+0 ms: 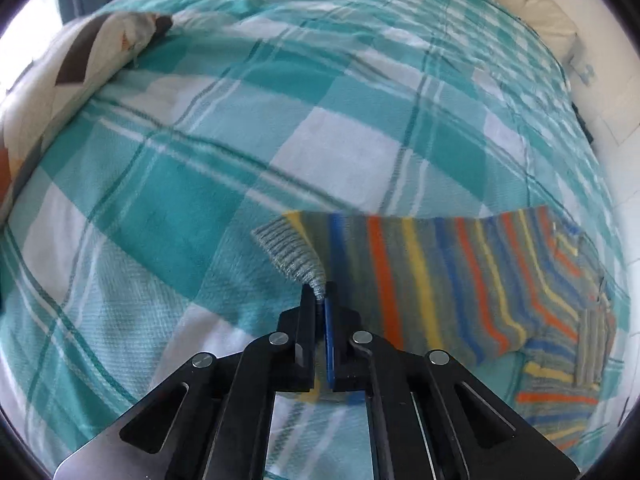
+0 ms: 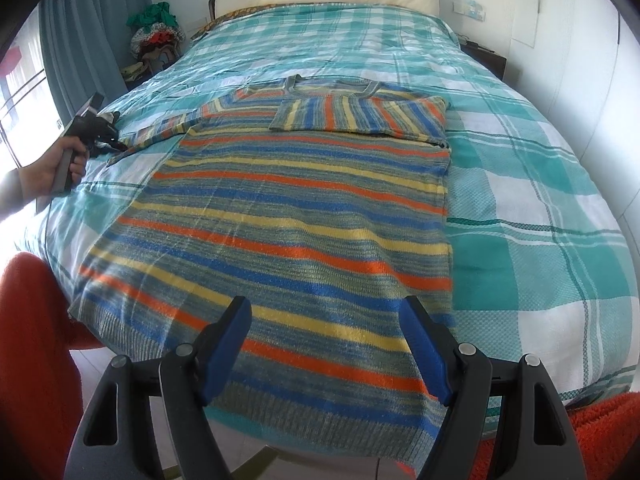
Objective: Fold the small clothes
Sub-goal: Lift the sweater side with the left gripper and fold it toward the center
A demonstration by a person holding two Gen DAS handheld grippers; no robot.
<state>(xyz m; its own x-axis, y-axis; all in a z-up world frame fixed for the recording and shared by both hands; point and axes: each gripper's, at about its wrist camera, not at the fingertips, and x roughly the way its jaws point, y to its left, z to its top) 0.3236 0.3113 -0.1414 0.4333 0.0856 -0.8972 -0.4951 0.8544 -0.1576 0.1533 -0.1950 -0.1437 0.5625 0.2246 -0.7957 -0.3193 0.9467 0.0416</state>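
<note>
While the right gripper hovers with jaws wide and empty over the hem, the knitted striped sweater lies flat on the checked woven bedspread, long axis running hem-near to collar-far. The left gripper is clamped on the ribbed grey sleeve cuff, at the sweater's far left.

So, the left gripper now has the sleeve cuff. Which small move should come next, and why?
Probably carry the cuff across onto the sweater's body. The left gripper is shut on it, that sleeve lies stretched out to the side, and the other sleeve is already folded across the chest.
</note>
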